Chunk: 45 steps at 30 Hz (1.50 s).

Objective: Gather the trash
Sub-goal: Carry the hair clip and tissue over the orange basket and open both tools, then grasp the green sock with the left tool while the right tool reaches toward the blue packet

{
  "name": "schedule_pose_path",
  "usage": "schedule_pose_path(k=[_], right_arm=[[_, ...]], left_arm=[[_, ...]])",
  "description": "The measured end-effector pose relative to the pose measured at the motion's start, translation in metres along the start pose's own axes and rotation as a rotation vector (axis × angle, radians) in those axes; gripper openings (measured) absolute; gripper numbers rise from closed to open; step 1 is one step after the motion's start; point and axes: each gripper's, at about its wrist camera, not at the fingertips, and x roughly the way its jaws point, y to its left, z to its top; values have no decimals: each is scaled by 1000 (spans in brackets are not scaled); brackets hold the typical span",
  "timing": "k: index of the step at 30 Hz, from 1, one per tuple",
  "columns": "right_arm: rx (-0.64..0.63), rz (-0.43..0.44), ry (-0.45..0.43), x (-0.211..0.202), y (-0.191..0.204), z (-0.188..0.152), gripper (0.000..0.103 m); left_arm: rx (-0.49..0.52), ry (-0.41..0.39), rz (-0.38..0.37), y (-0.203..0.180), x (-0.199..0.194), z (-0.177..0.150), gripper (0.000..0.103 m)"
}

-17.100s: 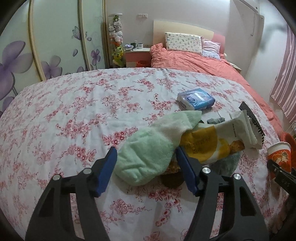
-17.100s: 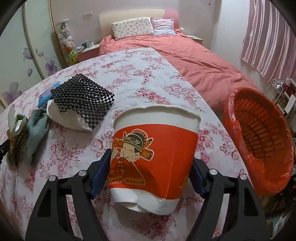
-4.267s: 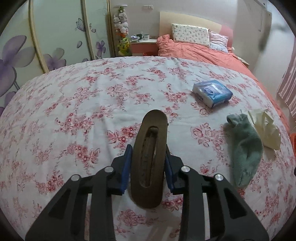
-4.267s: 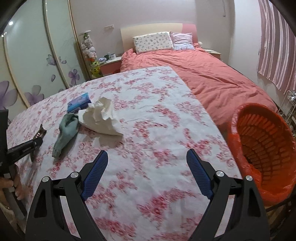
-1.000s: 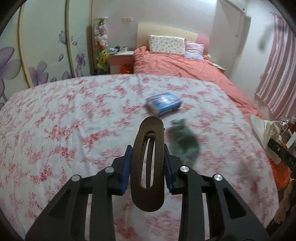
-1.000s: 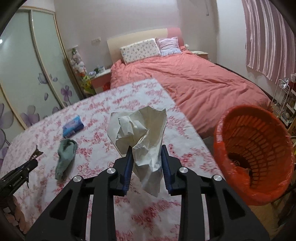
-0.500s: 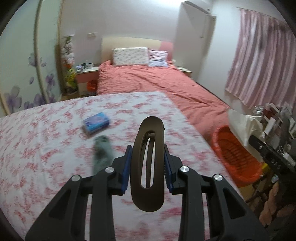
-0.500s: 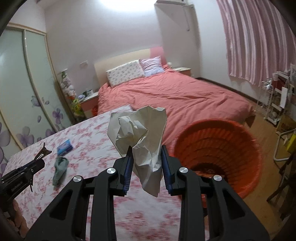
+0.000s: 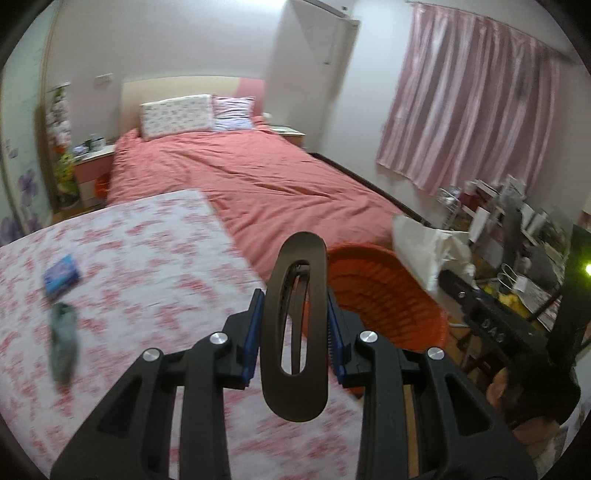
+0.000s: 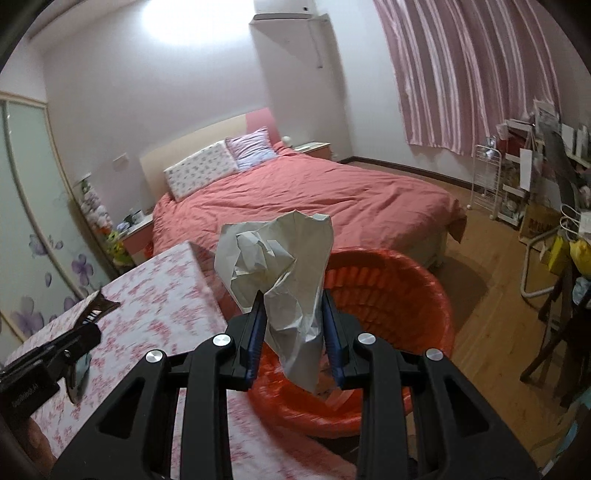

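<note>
Both jaws clamped: left gripper on hair clip, right gripper on crumpled paper

Lighting: I see dim, even indoor light with a pinkish cast. In my right wrist view a bright glare patch washes out the upper far wall; the source itself is out of frame. A small lens flare glows at the right edge of my left wrist view.

Shadows: soft and faint, pooling under the basket on the floor.

Blur: the flowered table cover smears with motion in both views, its print unreadable. The curtain and right-hand clutter are soft.

Sharpness: the near gripper fingers are crisp.

Distortion: strong fisheye bending, walls curved, black vignette at every corner.
</note>
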Motion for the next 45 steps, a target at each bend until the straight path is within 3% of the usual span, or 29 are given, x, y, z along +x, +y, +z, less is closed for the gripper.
schedule_pose_path(k=[9,11,17,26,35,45], right_arm=[[79,-26,12,27,-45,10,32],[96,-25,22,34,-54,11,35],[108,-38,52,48,-63,5,56],[91,-54,69,40,-58,0,64],[7,-53,42,24,-25,2,68],[-89,-1,77,21,23,-14,69]], left_arm=[[68,61,-107,-59,71,6,32],[70,83,-112,-63,88,6,32],[71,131,-84,-63,119,2,49],[65,121,56,-18,107,-11,62],[28,84,203,47,55,-27,68],[-31,50,439,136,-6,-51,76]])
